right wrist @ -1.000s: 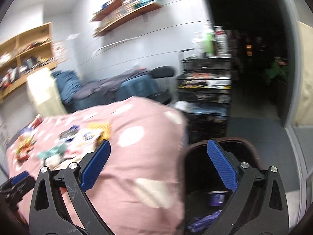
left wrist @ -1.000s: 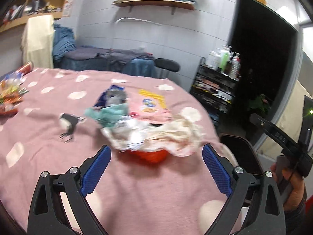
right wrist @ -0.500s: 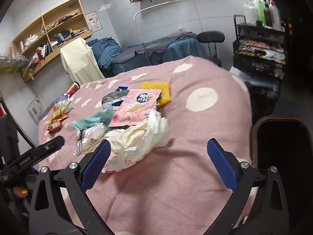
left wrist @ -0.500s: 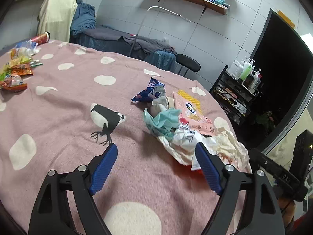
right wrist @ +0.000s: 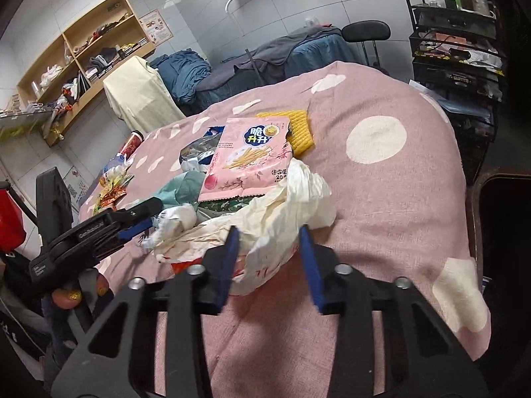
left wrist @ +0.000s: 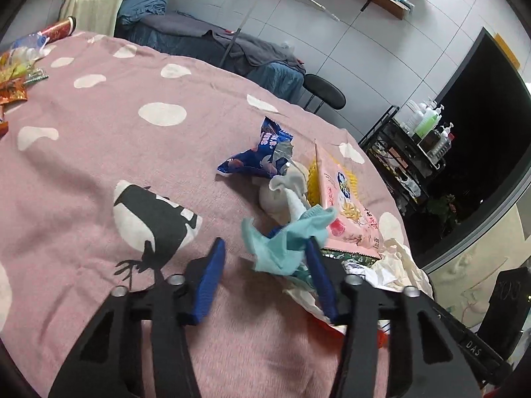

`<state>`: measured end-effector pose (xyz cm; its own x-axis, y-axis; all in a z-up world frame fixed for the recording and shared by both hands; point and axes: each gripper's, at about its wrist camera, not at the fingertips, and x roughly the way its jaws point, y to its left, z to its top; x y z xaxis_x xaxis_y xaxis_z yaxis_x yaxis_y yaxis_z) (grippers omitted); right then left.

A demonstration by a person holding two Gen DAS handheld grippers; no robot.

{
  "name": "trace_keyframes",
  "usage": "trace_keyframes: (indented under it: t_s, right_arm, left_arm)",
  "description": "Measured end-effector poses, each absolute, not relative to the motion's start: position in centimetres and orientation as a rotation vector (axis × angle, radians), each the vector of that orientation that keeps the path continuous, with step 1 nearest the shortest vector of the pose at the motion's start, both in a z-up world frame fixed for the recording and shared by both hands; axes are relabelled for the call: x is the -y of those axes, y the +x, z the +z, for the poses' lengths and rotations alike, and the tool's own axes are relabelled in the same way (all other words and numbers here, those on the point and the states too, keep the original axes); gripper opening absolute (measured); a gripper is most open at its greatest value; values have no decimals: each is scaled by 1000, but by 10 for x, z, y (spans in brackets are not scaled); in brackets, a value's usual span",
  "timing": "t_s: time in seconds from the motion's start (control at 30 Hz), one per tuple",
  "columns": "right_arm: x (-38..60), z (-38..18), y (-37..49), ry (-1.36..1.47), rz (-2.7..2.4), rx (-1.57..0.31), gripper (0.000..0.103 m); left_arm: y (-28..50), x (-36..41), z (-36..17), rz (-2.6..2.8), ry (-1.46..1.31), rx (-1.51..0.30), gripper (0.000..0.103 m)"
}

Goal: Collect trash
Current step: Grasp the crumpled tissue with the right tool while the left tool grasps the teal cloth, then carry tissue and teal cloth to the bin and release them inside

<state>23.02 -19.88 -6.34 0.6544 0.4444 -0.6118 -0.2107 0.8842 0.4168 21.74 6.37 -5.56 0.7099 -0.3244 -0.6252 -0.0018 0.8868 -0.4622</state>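
A heap of trash lies on the pink spotted tablecloth [left wrist: 99, 139]. In the left wrist view a teal crumpled tissue [left wrist: 285, 245] sits between the closing jaws of my left gripper [left wrist: 264, 241]. The right pad touches it and the left pad stands apart. Behind the tissue lie a grey-white wad [left wrist: 282, 195], a blue wrapper [left wrist: 259, 156] and a pink snack bag [left wrist: 345, 212]. In the right wrist view my right gripper [right wrist: 268, 229] is closing on the white crumpled paper [right wrist: 282, 212], both pads against it. The left gripper [right wrist: 132, 219] shows there at the left.
A dark bin [right wrist: 504, 232] stands off the table's right edge. More snack packets [right wrist: 113, 182] and a red can [right wrist: 132, 141] lie at the far side. A yellow pack [right wrist: 298, 126] sits behind the pink bag [right wrist: 249, 159]. A black rack with bottles [left wrist: 424, 132] and a chair [left wrist: 323, 88] stand beyond.
Both grippers came down and forward onto the heap and narrowed their jaws. The right one swung from the bin to the white paper. The left one now straddles the teal tissue.
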Motion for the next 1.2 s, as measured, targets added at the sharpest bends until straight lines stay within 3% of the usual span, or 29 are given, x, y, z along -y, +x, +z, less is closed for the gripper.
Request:
trace_keyframes:
  t_s: [0.03,0.1,0.2,0.4,0.87,1.2]
  right_arm:
    - [199,-63,229,323,382,-769,25]
    - [200,-62,227,326,390,-754,18]
    - [201,-59,223,331,397,-731,15]
    - [206,-44,208,306,398,-647,9]
    - [229,10,152,222,363,-428,8]
    - [263,35,118,161,220,-316,8]
  left_arm:
    - [217,-63,-56,-189,-457,-764,27]
    - [215,-61,-54,-187,-447,-751,16]
    - [208,-62,-49,-182,-440,-719,8]
    - [187,-60,-33,-162,-418,-649,7]
    - [136,-45,12,-197,-396,-505,7]
    - [130,3,19,-328,-355,-500,7]
